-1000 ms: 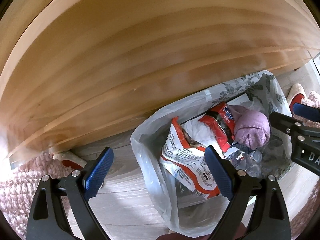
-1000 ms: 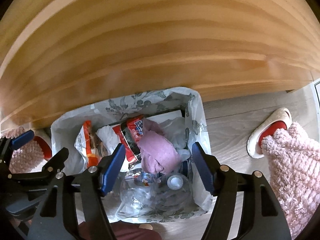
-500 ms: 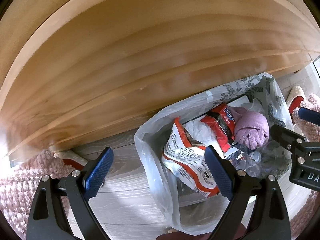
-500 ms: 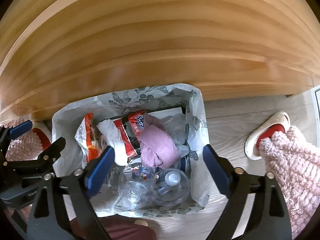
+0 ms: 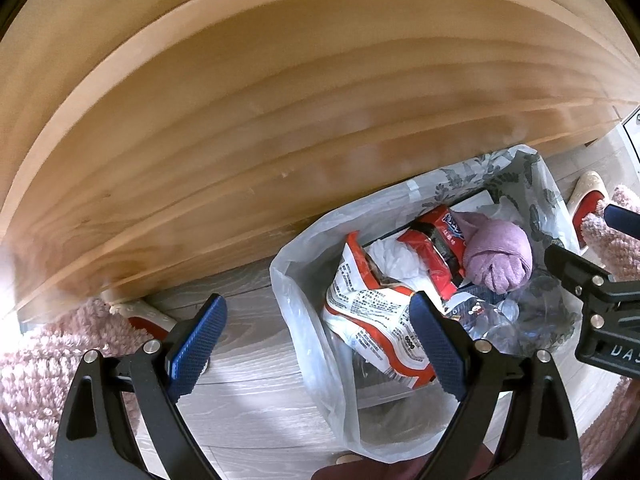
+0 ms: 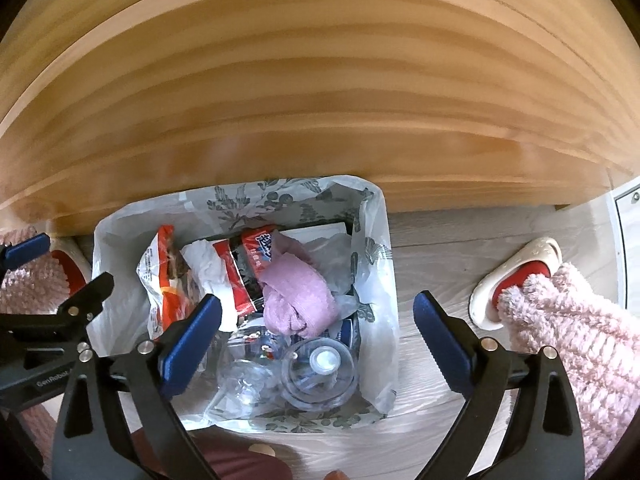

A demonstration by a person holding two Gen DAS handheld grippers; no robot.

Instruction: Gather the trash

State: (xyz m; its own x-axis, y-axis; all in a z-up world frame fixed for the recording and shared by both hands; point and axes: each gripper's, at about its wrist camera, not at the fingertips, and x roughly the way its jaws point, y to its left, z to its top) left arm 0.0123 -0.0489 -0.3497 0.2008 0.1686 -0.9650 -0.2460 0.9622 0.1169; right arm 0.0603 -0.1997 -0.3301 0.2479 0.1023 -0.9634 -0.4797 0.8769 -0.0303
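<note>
Above the bin (image 6: 372, 216), our right gripper (image 6: 316, 336) is opening, empty; our left gripper (image 5: 316, 340) hangs open beside it.

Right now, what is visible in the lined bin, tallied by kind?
Snack wrappers: 2, the red-and-white wrapper and the red-and-black wrapper
Clear plastic bottles: at least 2
Purple cloth: 1
White crumpled paper: 1
Total: at least 6

Smooth pale wood grain is showing across the counter (image 6: 320, 92), while thin translucent plastic is lining the bin as a bag (image 6: 120, 232). Glossy printed wrappers (image 5: 372, 312), a soft purple cloth (image 6: 298, 296) and clear crinkled bottles (image 6: 320, 372) are lying inside; the floor (image 6: 440, 248) is looking matt, grey wood-grained.
</note>
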